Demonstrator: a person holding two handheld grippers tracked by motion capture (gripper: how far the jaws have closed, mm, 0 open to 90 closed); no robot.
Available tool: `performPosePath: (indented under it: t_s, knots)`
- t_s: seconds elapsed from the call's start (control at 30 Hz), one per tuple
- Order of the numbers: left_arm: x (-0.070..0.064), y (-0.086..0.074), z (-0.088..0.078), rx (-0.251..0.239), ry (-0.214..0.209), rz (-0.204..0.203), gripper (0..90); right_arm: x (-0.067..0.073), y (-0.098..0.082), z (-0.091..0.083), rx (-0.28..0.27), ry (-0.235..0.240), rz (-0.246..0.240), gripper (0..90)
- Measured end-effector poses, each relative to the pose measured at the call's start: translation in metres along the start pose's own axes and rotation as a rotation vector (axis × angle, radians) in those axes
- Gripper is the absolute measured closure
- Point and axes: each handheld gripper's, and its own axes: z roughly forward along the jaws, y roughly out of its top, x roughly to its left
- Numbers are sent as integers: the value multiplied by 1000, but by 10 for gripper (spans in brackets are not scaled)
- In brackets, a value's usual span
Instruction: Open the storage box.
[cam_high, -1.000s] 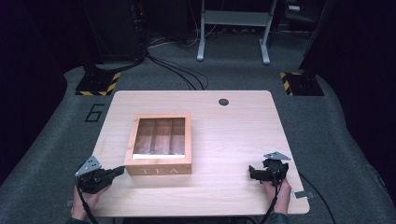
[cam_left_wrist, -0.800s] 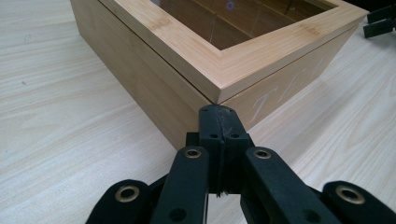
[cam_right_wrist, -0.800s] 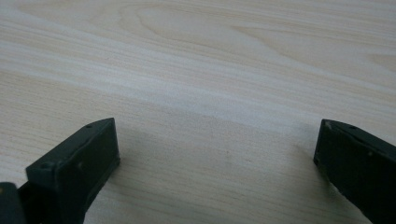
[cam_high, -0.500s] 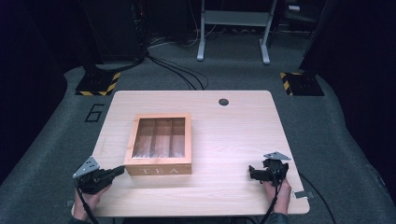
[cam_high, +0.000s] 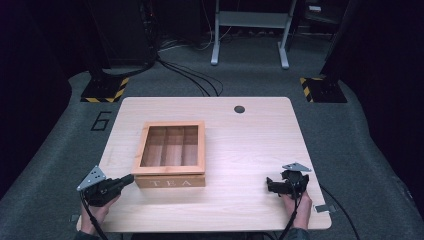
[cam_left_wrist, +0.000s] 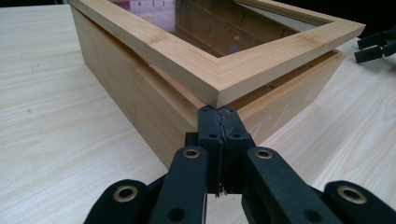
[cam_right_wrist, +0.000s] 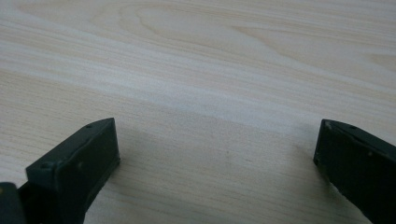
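Observation:
A wooden tea box (cam_high: 170, 150) with a glass-paned lid and "TEA" on its front stands left of the table's middle. My left gripper (cam_high: 131, 178) lies at the box's front left corner. In the left gripper view its jaws are pressed together, shut, with nothing between them. Their tips (cam_left_wrist: 219, 112) touch the box (cam_left_wrist: 140, 93) just under the lid's overhanging corner. My right gripper (cam_high: 270, 186) rests near the front right of the table, well apart from the box. It stands open (cam_right_wrist: 215, 149) over bare wood, and its jaws also show far off (cam_left_wrist: 376, 44).
The light wooden table (cam_high: 240, 145) has a round cable hole (cam_high: 239, 109) near its far edge. Bare tabletop lies between the box and the right gripper. Grey carpet surrounds the table, with a metal stand (cam_high: 250, 30) and striped floor plates (cam_high: 102, 92) beyond.

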Motion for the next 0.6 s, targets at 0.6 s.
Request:
performPosePath:
  t_s: [0.6]
  knots:
    - [-2, 24, 0, -51, 17, 47, 897, 0, 0, 0, 0, 0, 0, 0]
